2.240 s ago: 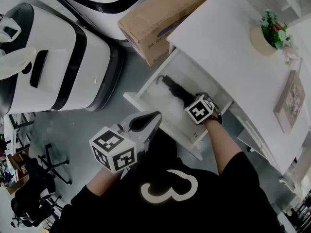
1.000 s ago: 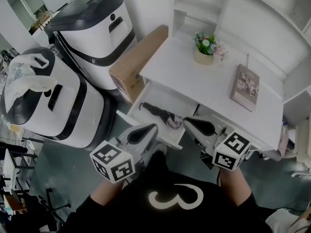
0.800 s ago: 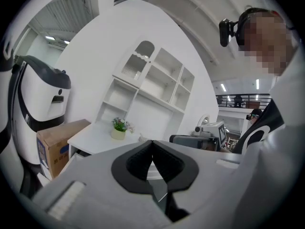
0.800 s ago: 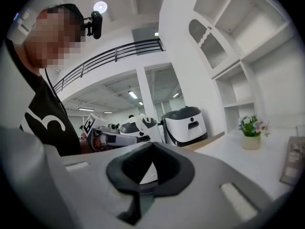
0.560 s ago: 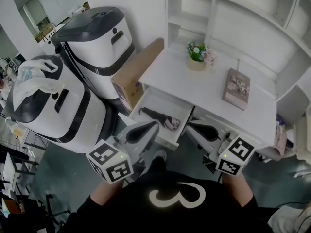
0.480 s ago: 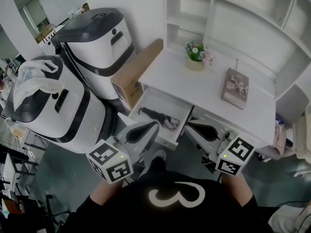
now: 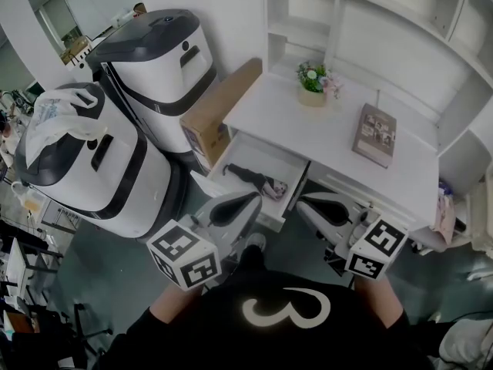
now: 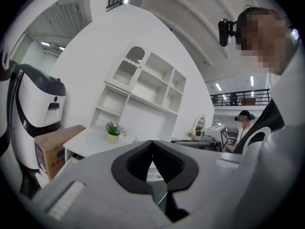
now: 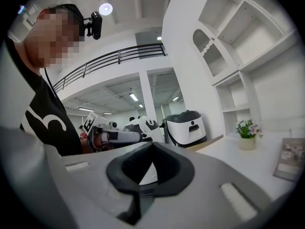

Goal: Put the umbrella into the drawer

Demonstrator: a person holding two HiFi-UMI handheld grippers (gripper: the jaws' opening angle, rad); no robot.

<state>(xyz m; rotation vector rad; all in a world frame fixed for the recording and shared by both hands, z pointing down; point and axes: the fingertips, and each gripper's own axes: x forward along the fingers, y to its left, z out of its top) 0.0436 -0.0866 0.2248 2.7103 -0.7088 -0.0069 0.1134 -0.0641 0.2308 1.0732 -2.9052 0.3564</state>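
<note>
A folded dark umbrella point(image 7: 257, 180) lies inside the open white drawer point(image 7: 231, 157) under the desk top. Nothing touches it. My left gripper point(image 7: 253, 198) hangs in front of the drawer's front edge, jaws together and empty. My right gripper point(image 7: 303, 200) is beside it, to the right of the drawer, also closed and empty. In the left gripper view the gripper point(image 8: 152, 142) points level toward the desk. The right gripper view shows that gripper point(image 9: 152, 144) with its tips meeting and nothing between them.
On the white desk point(image 7: 308, 133) stand a potted plant point(image 7: 312, 89) and a book point(image 7: 374, 134), with white shelves point(image 7: 370, 21) behind. A cardboard box point(image 7: 219, 108) leans left of the drawer. Two large white-and-black machines point(image 7: 154, 56) point(image 7: 85, 168) stand further left.
The right gripper has let go of the umbrella, left it in the drawer and pulled back. Both grippers rose and drew away from the drawer, and the head view lifted.
</note>
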